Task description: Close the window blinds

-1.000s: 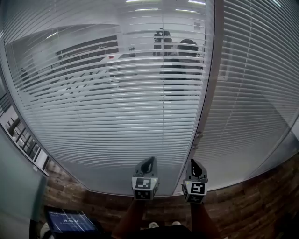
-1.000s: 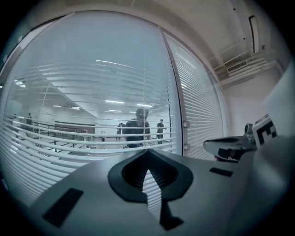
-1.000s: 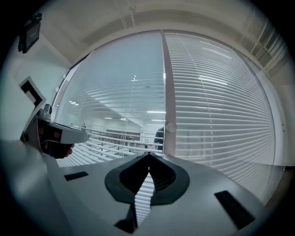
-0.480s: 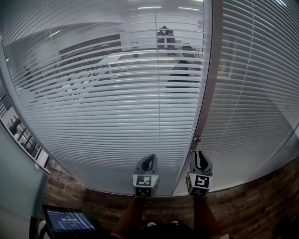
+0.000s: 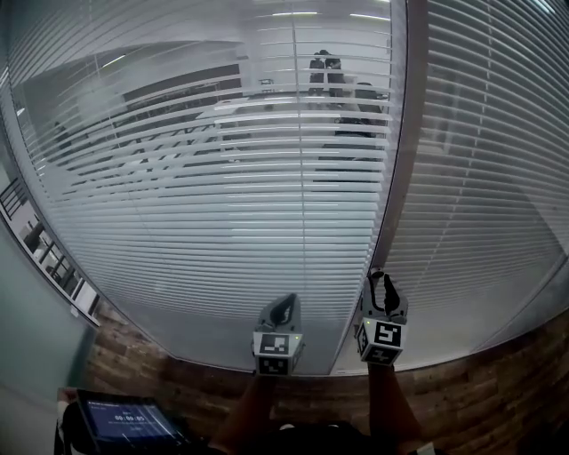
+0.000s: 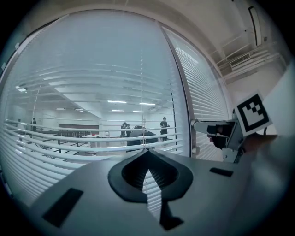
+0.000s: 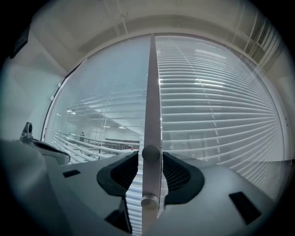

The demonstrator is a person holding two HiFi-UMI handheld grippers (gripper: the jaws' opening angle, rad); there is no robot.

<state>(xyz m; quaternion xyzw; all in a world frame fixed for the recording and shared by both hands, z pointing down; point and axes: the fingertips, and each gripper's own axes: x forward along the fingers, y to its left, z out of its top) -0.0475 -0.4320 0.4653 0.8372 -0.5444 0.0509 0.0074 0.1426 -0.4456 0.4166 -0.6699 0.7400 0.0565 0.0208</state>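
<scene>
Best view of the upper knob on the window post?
Right gripper view: the knob sits centred between the right gripper's opening jaws. Head view: that gripper mostly hides it. Left gripper view: too small to tell.

I see wood-plank floor [image 5: 498,391] under a glass wall [image 5: 196,267] with a grey post [image 5: 402,133] — beyond, an office lit by strip lights [image 5: 293,13].

We are seeing the screen [image 5: 124,419] at the lower left of the head view running off the bottom edge, its print too small to read, while the blind slats [image 5: 196,222] are half hiding the people [image 5: 342,93] standing behind them at upper centre.
</scene>
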